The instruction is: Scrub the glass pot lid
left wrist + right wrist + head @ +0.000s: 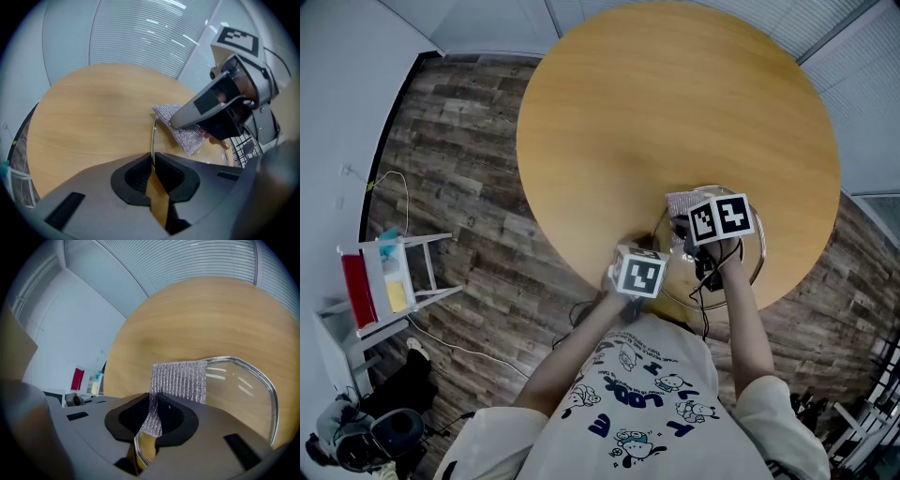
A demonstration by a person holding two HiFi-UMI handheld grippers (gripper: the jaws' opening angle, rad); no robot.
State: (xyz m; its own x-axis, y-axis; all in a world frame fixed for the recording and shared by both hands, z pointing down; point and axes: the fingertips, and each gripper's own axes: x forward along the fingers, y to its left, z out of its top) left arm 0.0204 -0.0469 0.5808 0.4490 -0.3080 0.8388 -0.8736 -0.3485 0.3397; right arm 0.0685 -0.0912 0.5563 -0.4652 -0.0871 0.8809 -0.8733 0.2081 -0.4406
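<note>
Left gripper [152,165]: jaws nearly together, pinching the metal rim of the round clear glass pot lid [239,390]. Lid is at the near edge of the round pale-wood bench [197,315]. Right gripper [152,411]: jaws narrow, clamped on a silver mesh scrubbing cloth [180,380], which lies against the lid's glass.

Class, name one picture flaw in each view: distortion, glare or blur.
Head view: the wide lens bows the floor boards. Left gripper view: black corners, blinds curved. Right gripper view: glare streaks on the lid beside the scrubbing cloth.
</note>
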